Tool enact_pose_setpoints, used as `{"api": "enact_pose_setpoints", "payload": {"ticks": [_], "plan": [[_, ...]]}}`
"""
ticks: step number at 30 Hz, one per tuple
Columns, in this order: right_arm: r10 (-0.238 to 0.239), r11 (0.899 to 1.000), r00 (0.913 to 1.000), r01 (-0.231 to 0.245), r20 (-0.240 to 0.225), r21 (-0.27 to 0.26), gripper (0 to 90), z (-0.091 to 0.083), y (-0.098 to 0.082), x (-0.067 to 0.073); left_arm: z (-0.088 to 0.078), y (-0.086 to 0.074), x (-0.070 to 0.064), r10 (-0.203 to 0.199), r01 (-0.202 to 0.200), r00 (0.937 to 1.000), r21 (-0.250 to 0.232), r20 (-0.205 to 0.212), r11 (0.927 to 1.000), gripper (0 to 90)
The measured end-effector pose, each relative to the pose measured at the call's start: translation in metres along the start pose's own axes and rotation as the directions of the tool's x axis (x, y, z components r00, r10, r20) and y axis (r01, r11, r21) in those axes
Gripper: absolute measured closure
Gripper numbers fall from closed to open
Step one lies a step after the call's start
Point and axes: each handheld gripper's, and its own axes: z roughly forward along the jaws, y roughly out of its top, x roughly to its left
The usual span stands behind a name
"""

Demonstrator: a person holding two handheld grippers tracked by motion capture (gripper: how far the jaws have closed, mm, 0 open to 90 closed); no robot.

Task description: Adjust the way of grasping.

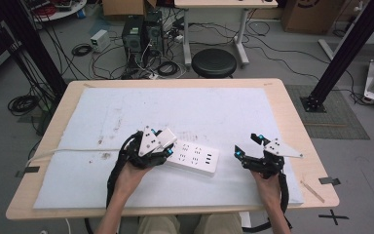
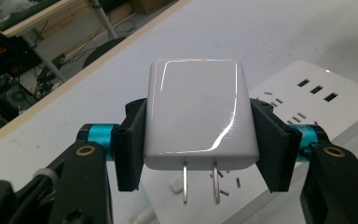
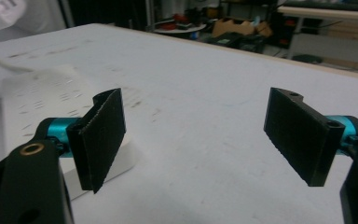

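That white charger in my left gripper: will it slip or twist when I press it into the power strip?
The charger looks glossy, so it may slide between the pads. They clamp its flat sides squarely, which probably limits twisting. Its prongs look thin; an angled push into the power strip could bend them.

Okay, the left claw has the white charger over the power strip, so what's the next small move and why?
Probably lower the left claw a little and line the charger's two prongs up with one of the slots in the power strip. The charger is clamped between the pads with its prongs pointing down, hanging just above the strip and not yet inserted. The right claw sits open beside the strip, free to steady it.
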Motion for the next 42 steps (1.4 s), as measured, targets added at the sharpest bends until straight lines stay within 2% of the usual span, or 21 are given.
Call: {"api": "enact_pose_setpoints", "payload": {"ticks": [3, 5, 6, 7, 12, 16, 17, 18, 21, 23, 24, 25, 26, 30, 31, 32, 33, 34, 37, 41, 42], "plan": [[-0.019, 1.0, 0.9972, 0.018, -0.072, -0.012, 21.0, -0.003, 0.003, 0.007, 0.001, 0.0, -0.011, 0.059, -0.059, 0.998, -0.013, -0.023, 0.9982, 42.4], [-0.009, 1.0, 0.9963, 0.007, -0.086, -0.02, 21.0, -0.003, 0.004, 0.01, 0.001, 0.0, -0.011, 0.059, -0.059, 0.998, -0.013, -0.023, 0.9982, 42.4], [0.026, 0.999, 0.9903, -0.031, -0.136, -0.034, 21.1, -0.004, 0.008, 0.011, 0.004, -0.001, -0.025, 0.127, -0.129, 0.9904, -0.025, -0.054, 0.9914, 42.4], [0.037, 0.998, 0.9846, -0.045, -0.171, -0.04, 21.0, -0.004, 0.01, 0.011, 0.005, -0.001, -0.028, 0.147, -0.15, 0.9868, -0.028, -0.067, 0.9883, 42.4], [0.076, 0.996, 0.9574, -0.086, -0.278, -0.025, 21.1, -0.005, 0.019, 0.014, 0.008, -0.004, -0.045, 0.231, -0.238, 0.9665, -0.055, -0.11, 0.9696, 42.4], [0.095, 0.994, 0.9428, -0.107, -0.32, -0.022, 21.1, -0.005, 0.022, 0.015, 0.01, -0.005, -0.053, 0.261, -0.272, 0.9566, -0.074, -0.129, 0.9595, 42.5], [0.122, 0.991, 0.9234, -0.136, -0.364, -0.013, 21.1, -0.004, 0.025, 0.016, 0.012, -0.006, -0.063, 0.308, -0.324, 0.9384, -0.093, -0.158, 0.9414, 42.5], [0.122, 0.991, 0.9234, -0.136, -0.364, -0.013, 21.1, -0.004, 0.025, 0.016, 0.012, -0.006, -0.063, 0.308, -0.324, 0.9384, -0.093, -0.158, 0.9414, 42.5], [0.128, 0.99, 0.9078, -0.138, -0.399, 0.004, 21.1, -0.004, 0.028, 0.017, 0.014, -0.007, -0.072, 0.35, -0.376, 0.9177, -0.127, -0.188, 0.9179, 42.5], [0.113, 0.992, 0.8973, -0.123, -0.427, 0.004, 21.1, -0.003, 0.029, 0.019, 0.014, -0.007, -0.077, 0.381, -0.416, 0.8999, -0.152, -0.211, 0.8966, 42.5], [0.113, 0.992, 0.8973, -0.123, -0.427, 0.004, 21.1, -0.003, 0.029, 0.019, 0.014, -0.007, -0.077, 0.381, -0.416, 0.8999, -0.152, -0.211, 0.8966, 42.5], [0.104, 0.994, 0.8911, -0.112, -0.442, 0.006, 21.1, -0.003, 0.031, 0.02, 0.014, -0.008, -0.082, 0.412, -0.455, 0.8811, -0.177, -0.232, 0.8728, 42.5], [0.084, 0.996, 0.8731, -0.094, -0.48, 0.003, 21.1, -0.004, 0.033, 0.024, 0.014, -0.009, -0.085, 0.425, -0.472, 0.8719, -0.188, -0.243, 0.8613, 42.5], [0.065, 0.997, 0.8391, -0.074, -0.54, 0.004, 21.3, -0.004, 0.038, 0.032, 0.015, -0.01, -0.096, 0.475, -0.539, 0.8337, -0.226, -0.281, 0.8113, 42.5], [0.073, 0.997, 0.8272, -0.081, -0.557, 0.009, 21.3, -0.004, 0.038, 0.033, 0.014, -0.011, -0.098, 0.491, -0.561, 0.8191, -0.234, -0.297, 0.7945, 42.5], [0.075, 0.996, 0.8151, -0.086, -0.574, 0.008, 21.3, -0.003, 0.039, 0.034, 0.014, -0.011, -0.101, 0.498, -0.573, 0.8108, -0.243, -0.308, 0.7827, 42.5], [0.075, 0.996, 0.8151, -0.086, -0.574, 0.008, 21.3, -0.003, 0.039, 0.034, 0.014, -0.011, -0.101, 0.498, -0.573, 0.8108, -0.243, -0.308, 0.7827, 42.5], [0.073, 0.996, 0.8101, -0.088, -0.582, 0.002, 21.3, -0.003, 0.039, 0.035, 0.013, -0.011, -0.105, 0.519, -0.603, 0.7901, -0.26, -0.326, 0.7543, 42.5], [0.093, 0.995, 0.7905, -0.101, -0.605, 0.021, 21.3, -0.003, 0.04, 0.037, 0.012, -0.012, -0.112, 0.545, -0.646, 0.7567, -0.285, -0.361, 0.7084, 42.5], [0.094, 0.994, 0.7596, -0.111, -0.643, 0.015, 21.3, -0.001, 0.04, 0.037, 0.011, -0.013, -0.117, 0.575, -0.688, 0.7191, -0.289, -0.391, 0.6654, 42.5], [0.098, 0.994, 0.7537, -0.11, -0.65, 0.022, 21.3, -0.001, 0.04, 0.038, 0.011, -0.013, -0.118, 0.576, -0.693, 0.7157, -0.297, -0.395, 0.6572, 42.5]]}}
